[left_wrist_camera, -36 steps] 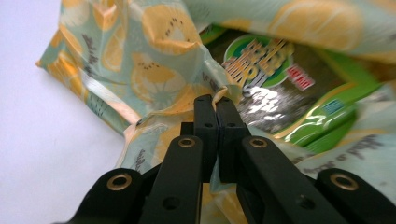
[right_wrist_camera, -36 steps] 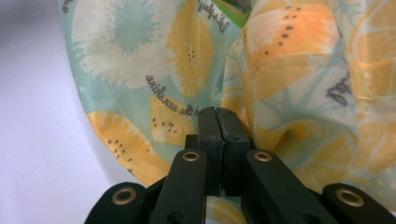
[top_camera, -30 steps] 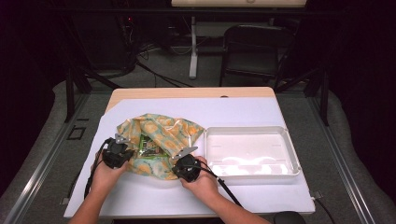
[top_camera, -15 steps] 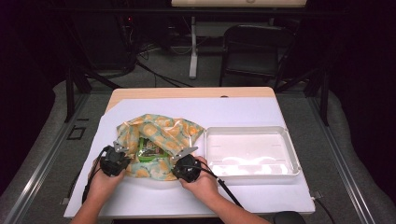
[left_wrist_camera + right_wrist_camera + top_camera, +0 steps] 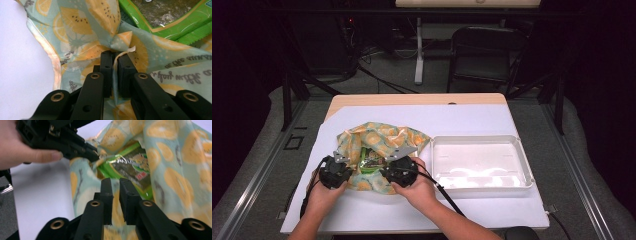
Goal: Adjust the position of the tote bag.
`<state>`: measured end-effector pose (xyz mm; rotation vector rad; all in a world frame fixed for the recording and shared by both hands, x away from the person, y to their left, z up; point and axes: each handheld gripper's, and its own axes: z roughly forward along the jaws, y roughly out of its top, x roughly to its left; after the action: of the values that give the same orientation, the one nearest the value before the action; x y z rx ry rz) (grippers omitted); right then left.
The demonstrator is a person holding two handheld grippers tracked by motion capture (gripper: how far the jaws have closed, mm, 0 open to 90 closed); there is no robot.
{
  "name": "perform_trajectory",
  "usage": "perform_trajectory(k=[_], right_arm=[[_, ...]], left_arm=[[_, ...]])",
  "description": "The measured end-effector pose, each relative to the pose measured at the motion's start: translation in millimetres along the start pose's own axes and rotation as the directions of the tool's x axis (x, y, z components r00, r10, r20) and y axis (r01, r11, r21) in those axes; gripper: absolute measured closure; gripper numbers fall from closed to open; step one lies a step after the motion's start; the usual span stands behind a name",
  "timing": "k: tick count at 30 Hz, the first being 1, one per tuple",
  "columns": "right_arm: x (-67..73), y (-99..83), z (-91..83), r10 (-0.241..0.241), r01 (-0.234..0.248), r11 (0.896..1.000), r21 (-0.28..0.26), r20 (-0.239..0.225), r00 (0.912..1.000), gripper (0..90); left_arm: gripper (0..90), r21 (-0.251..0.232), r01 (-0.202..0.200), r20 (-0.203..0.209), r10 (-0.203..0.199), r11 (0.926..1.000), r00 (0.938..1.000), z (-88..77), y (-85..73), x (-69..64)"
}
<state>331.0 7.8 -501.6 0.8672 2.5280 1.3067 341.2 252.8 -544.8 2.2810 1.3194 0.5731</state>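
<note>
White table (image 5: 472, 117), hands (image 5: 323, 197) low at bag (image 5: 382, 137)

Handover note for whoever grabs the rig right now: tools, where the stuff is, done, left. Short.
Left tool: jaws nearly together with the hem of the lemon-print fabric bag between them; they have just been opening a little, so the hold may be loosening.
Right tool: narrow gap showing between its jaws after they have just been opening; bag fabric lies right at them, hold unclear.
Both tools sit at the bag's near edge, mouth spread apart.
Green snack packet lies inside the bag, visible through the opening.
White tray stands right of the bag.
Done: bag opened.
Left, probably: take the packet out, perhaps into the tray.
</note>
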Motion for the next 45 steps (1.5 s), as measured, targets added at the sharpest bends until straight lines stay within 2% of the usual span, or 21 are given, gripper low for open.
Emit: perform_trajectory(k=[1, 6, 11, 14, 15, 19, 22, 23, 24, 25, 27, 28, 29, 30, 32, 34, 36, 38, 40, 45], right_arm=[[2.2, 7.8, 9.6, -0.004, 0.004, 1.0, 0.001, 0.001, 1.0, 82.6], [6.3, 14.3, 30.2, 0.0, 0.0, 0.999, 0.034, -0.008, 1.0, 82.8], [13.6, 0.9, 45.2, -0.022, 0.026, 0.993, 0.115, -0.038, 0.999, 84.2], [17.3, -8.1, 50.3, -0.03, 0.036, 0.988, 0.149, -0.041, 0.9987, 84.3], [17.7, -9.9, 51.4, -0.038, 0.044, 0.986, 0.16, -0.043, 0.9983, 84.3], [20.0, -17.0, 56.7, -0.033, 0.04, 0.984, 0.173, -0.043, 0.9985, 84.5], [21.4, -21.5, 60.5, -0.029, 0.037, 0.982, 0.186, -0.043, 0.9986, 84.8], [20.8, -22.5, 61.6, -0.041, 0.049, 0.98, 0.192, -0.047, 0.9981, 85.0], [20.8, -23.5, 62.5, -0.047, 0.055, 0.979, 0.195, -0.047, 0.9978, 85.3], [21.0, -24.0, 62.7, -0.044, 0.052, 0.979, 0.195, -0.045, 0.998, 85.7], [20.7, -24.2, 63.3, -0.038, 0.046, 0.981, 0.188, -0.046, 0.9982, 86.0], [20.6, -24.2, 63.3, -0.041, 0.049, 0.981, 0.19, -0.045, 0.9981, 86.1], [21.2, -24.1, 63.0, -0.04, 0.047, 0.98, 0.194, -0.042, 0.9983, 86.1], [21.6, -24.5, 63.1, -0.041, 0.048, 0.981, 0.189, -0.039, 0.9984, 86.2], [22.1, -24.8, 63.0, -0.046, 0.052, 0.981, 0.188, -0.037, 0.9982, 86.2], [22.1, -24.7, 62.3, -0.048, 0.054, 0.98, 0.191, -0.037, 0.9982, 85.4], [21.7, -24.0, 60.1, -0.05, 0.057, 0.981, 0.185, -0.039, 0.998, 83.8], [21.3, -20.7, 54.2, -0.04, 0.046, 0.984, 0.17, -0.038, 0.9985, 83.0], [18.2, -13.5, 44.2, -0.034, 0.039, 0.991, 0.129, -0.038, 0.9987, 82.5], [0.6, 4.7, 24.8, -0.018, 0.018, 0.999, 0.048, 0.012, 0.9998, 77.7]], left_arm=[[83.3, 0.0, 0.011, 0.012, -0.011, 0.9999, 0.9999, -1.2, -0.4, 0.9], [83.3, -0.01, 0.013, 0.011, -0.013, 0.9999, 0.9999, -2.0, -1.6, 2.0], [83.1, -0.003, 0.021, 0.024, -0.021, 0.9998, 0.9995, -1.6, -2.2, 2.5], [82.5, -0.012, 0.021, 0.014, -0.021, 0.9997, 0.9997, -1.5, -1.7, 1.8], [81.9, -0.003, 0.022, 0.026, -0.021, 0.9998, 0.9994, -3.0, -0.9, 2.4], [77.3, -0.053, 0.062, 0.041, -0.06, 0.9967, 0.9974, -12.6, 2.7, 2.7], [73.8, -0.114, 0.075, 0.047, -0.07, 0.9907, 0.9965, -29.6, 7.3, 1.6], [72.5, -0.128, 0.08, 0.053, -0.074, 0.9886, 0.9959, -36.6, 9.2, 1.6], [71.7, -0.128, 0.08, 0.053, -0.074, 0.9886, 0.9959, -36.6, 9.2, 1.6], [71.0, -0.176, 0.096, 0.063, -0.087, 0.9796, 0.9943, -50.2, 12.8, -0.1], [71.0, -0.221, 0.096, 0.082, -0.079, 0.9707, 0.9935, -61.0, 15.8, -4.9], [71.0, -0.221, 0.096, 0.082, -0.079, 0.9707, 0.9935, -61.0, 15.8, -4.9], [71.6, -0.233, 0.08, 0.113, -0.055, 0.9691, 0.9921, -64.3, 17.0, -12.9], [72.2, -0.228, 0.064, 0.118, -0.038, 0.9715, 0.9923, -62.4, 16.9, -18.2], [72.9, -0.193, 0.023, 0.123, 0.001, 0.981, 0.9924, -53.0, 15.7, -27.2], [74.0, -0.138, 0.004, 0.127, 0.014, 0.9904, 0.9918, -40.2, 12.4, -31.6], [75.1, -0.106, -0.003, 0.119, 0.016, 0.9943, 0.9928, -30.4, 8.3, -32.1], [75.5, -0.089, -0.003, 0.114, 0.013, 0.9961, 0.9934, -26.3, 5.6, -31.0], [76.1, -0.087, 0.001, 0.11, 0.009, 0.9962, 0.9939, -25.7, 3.9, -29.2], [75.8, -0.085, 0.016, 0.106, -0.007, 0.9963, 0.9944, -23.4, -0.3, -26.0]])
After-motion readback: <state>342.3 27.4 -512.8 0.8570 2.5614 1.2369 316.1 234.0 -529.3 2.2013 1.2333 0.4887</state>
